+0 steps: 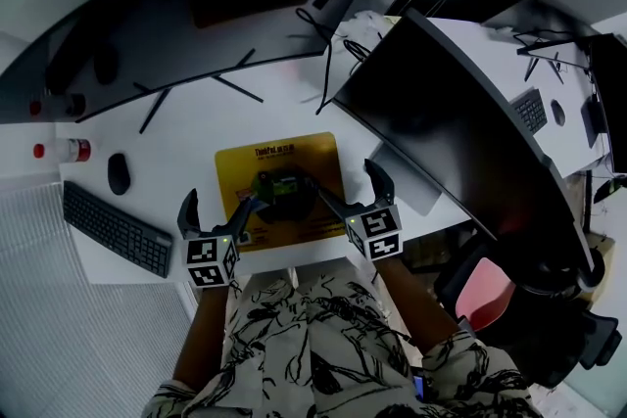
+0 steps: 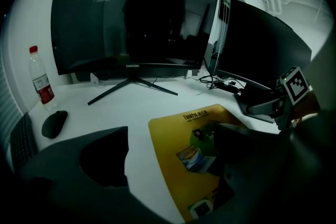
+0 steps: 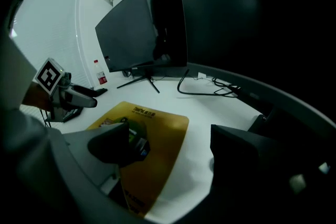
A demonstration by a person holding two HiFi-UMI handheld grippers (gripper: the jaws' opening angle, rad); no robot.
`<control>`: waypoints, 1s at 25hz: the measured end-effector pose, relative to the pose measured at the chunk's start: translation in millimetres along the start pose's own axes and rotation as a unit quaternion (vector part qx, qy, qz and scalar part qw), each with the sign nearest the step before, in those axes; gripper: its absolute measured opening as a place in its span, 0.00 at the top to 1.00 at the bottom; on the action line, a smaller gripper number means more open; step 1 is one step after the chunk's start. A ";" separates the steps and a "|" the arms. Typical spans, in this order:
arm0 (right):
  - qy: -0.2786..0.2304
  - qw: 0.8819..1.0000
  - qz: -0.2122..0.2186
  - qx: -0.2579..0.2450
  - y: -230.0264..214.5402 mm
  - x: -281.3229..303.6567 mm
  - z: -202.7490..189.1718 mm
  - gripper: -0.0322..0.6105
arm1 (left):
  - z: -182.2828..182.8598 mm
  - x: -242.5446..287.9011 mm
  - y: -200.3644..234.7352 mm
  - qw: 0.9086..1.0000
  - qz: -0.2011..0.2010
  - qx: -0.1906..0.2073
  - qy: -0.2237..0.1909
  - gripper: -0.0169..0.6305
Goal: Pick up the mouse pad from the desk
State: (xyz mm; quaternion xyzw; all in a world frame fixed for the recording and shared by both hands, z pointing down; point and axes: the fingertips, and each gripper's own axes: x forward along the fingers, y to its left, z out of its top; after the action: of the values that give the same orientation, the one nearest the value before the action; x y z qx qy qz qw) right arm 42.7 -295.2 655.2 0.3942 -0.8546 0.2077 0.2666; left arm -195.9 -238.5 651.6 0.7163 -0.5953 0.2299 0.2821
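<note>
The yellow mouse pad [image 1: 282,173] lies flat on the white desk [image 1: 176,137], straight before me, with a green picture printed at its middle. My left gripper [image 1: 217,209] is open over the pad's near left corner. In the left gripper view the pad's [image 2: 176,136] left edge runs between the jaws of that gripper [image 2: 173,157]. My right gripper [image 1: 355,191] is open at the pad's near right corner. In the right gripper view the pad's [image 3: 160,131] right edge lies between the jaws of that gripper [image 3: 178,149]. Neither gripper holds anything.
A curved monitor [image 1: 196,5] stands behind the pad on spread legs, and a second monitor [image 1: 460,132] stands at the right. A water bottle [image 1: 64,150], a black mouse [image 1: 118,173] and a keyboard [image 1: 116,228] lie to the left. Cables [image 1: 333,44] trail between the monitors.
</note>
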 end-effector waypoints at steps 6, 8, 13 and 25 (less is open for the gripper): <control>0.036 0.999 -0.010 0.003 -6.8 19.0 -23.5 0.21 | -26.3 22.0 1.7 0.999 0.004 -0.007 0.033 0.22; 0.054 0.998 -0.022 0.007 -11.5 24.2 -31.5 0.27 | -33.3 26.8 2.0 0.999 0.003 -0.014 0.041 0.24; 0.078 0.996 -0.029 0.009 -12.4 33.2 -40.4 0.34 | -46.2 32.4 3.4 0.998 0.006 -0.021 0.059 0.31; 0.094 0.995 -0.032 -0.014 -1.6 42.5 -47.7 0.46 | -56.6 38.3 14.7 0.994 0.045 -0.020 0.094 0.48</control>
State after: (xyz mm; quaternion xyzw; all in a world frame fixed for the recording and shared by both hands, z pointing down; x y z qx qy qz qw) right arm 34.6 -293.1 718.5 0.3969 -0.8154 0.2233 0.3574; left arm -202.8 -229.7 720.6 0.6587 -0.6021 0.2963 0.3402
